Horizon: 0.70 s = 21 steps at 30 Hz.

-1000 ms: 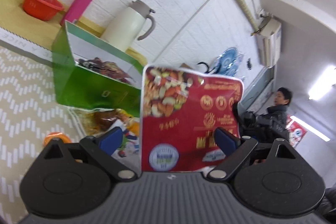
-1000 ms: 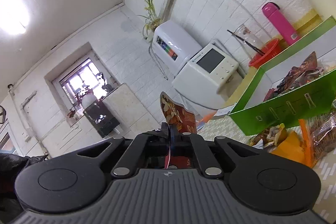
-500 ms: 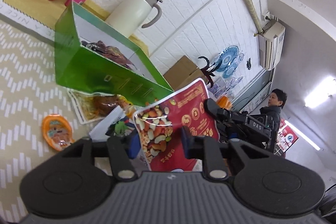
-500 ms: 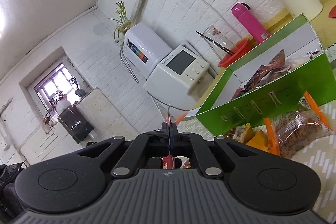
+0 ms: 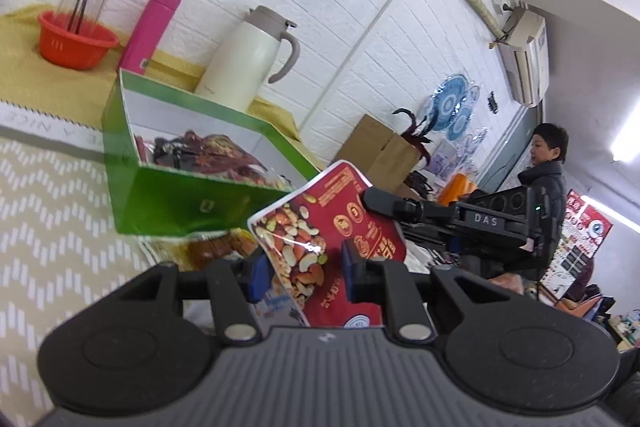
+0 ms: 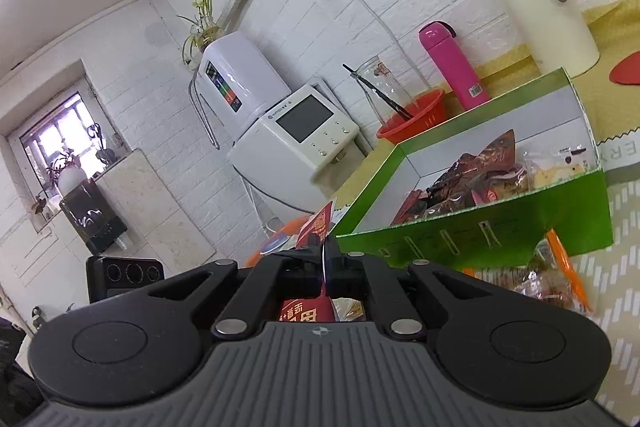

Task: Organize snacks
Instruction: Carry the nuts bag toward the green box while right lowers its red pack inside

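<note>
A red nut bag (image 5: 320, 227) with a picture of mixed nuts hangs tilted in the air in front of the green snack box (image 5: 180, 203). My left gripper (image 5: 302, 267) is shut on its lower part, blue pads (image 5: 256, 273) pressing both sides so the bag bows. My right gripper (image 5: 372, 201) reaches in from the right and pinches the bag's upper edge. In the right wrist view that gripper (image 6: 324, 263) is shut on the thin edge of the bag (image 6: 316, 227). The green box (image 6: 480, 227) holds several dark snack packets.
A cream thermos jug (image 5: 248, 59), a pink bottle (image 5: 150, 27) and a red bowl (image 5: 76, 39) with a glass jar stand behind the box. Loose packets (image 6: 548, 283) lie under the box's front. A person (image 5: 548, 179) stands at the right. A white dispenser (image 6: 288, 131) is at the left.
The left jaws, open around the flat bag a second ago, have closed on it. The bag now tilts and bows. The left hand rose; the right gripper swung toward the box.
</note>
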Tool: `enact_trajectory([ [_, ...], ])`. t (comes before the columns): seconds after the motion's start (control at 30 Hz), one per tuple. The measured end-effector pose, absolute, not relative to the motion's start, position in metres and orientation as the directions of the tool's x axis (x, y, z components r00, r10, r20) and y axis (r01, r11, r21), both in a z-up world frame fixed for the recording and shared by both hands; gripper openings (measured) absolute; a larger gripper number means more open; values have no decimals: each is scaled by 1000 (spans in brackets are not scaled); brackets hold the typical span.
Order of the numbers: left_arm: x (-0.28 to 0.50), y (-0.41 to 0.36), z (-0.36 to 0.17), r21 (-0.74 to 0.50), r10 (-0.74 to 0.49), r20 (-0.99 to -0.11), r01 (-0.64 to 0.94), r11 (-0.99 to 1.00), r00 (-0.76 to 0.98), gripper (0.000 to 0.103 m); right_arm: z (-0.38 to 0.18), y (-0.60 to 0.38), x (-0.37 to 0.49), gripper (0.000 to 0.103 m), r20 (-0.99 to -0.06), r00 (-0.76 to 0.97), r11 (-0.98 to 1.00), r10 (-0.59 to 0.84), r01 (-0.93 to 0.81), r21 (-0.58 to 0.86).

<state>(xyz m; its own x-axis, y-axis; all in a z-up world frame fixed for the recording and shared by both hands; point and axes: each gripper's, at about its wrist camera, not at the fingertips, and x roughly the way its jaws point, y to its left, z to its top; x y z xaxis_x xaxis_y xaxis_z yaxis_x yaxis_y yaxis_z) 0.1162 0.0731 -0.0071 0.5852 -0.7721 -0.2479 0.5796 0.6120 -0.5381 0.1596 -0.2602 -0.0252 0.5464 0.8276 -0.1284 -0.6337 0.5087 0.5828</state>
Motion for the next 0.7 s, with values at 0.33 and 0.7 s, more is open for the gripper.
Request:
enact_trajectory([
  [0.33, 170, 45, 23, -404, -680, -306, 556, 727, 666, 17, -9, -253, 205, 7, -185, 657, 630, 731, -546, 552],
  [0.7, 221, 14, 19, -345, -597, -387, 490, 801, 703, 17, -6, -236, 237, 8, -303, 770, 808, 561, -430, 403],
])
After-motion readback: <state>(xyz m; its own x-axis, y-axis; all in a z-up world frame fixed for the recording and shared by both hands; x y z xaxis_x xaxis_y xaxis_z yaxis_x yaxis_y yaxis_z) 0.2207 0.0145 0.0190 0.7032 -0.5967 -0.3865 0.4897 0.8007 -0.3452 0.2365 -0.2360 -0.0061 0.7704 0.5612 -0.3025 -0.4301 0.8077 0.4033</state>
